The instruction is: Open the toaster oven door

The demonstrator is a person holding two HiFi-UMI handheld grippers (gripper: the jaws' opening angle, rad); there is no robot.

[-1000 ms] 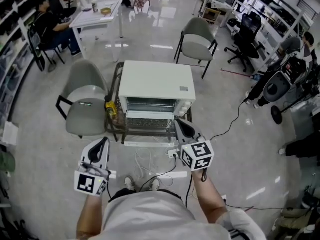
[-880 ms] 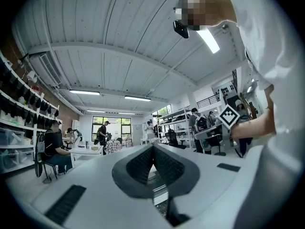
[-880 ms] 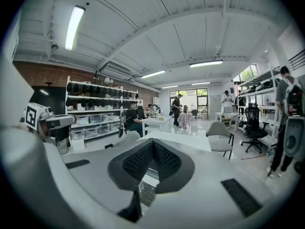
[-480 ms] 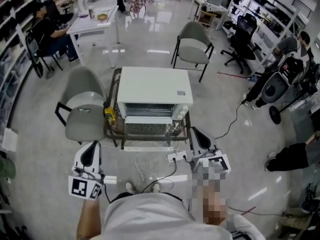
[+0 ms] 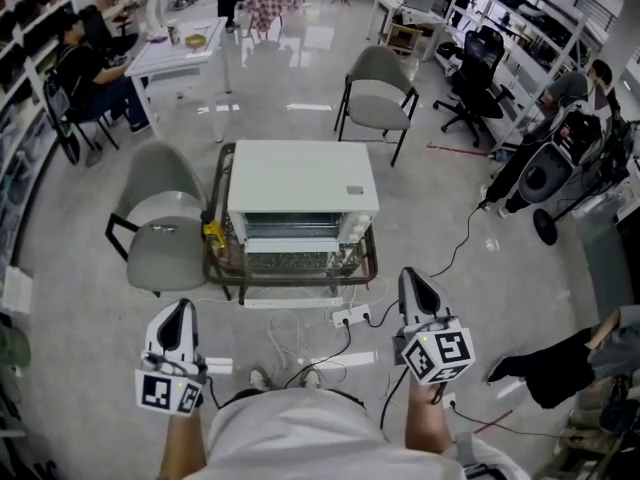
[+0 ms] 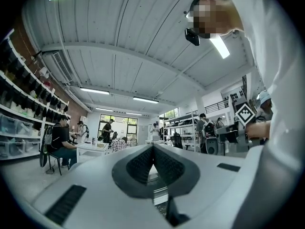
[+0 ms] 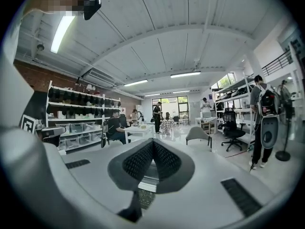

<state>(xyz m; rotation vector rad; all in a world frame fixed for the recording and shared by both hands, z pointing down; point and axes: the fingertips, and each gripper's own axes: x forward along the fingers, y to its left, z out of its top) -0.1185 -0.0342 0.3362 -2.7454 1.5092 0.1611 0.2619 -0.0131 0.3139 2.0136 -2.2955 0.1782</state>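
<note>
Left hand-held gripper (image 5: pixel 183 308): closed tight, gripping nothing. Right hand-held gripper (image 5: pixel 411 274): likewise closed, empty, touching nothing. Toaster oven (image 5: pixel 302 180): sits on the low worktop (image 5: pixel 222 268) at centre frame in the head view, above both, well apart, roughly midway between them. Only in the gripper views: ribbed pads (image 7: pixel 138 162) meeting. Only in the head view: the whole white oven.

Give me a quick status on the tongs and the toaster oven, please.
Left tongs, right tongs shut, empty, well short of toaster oven. Its door: can't tell from here. Power strip, cables on floor between.
</note>
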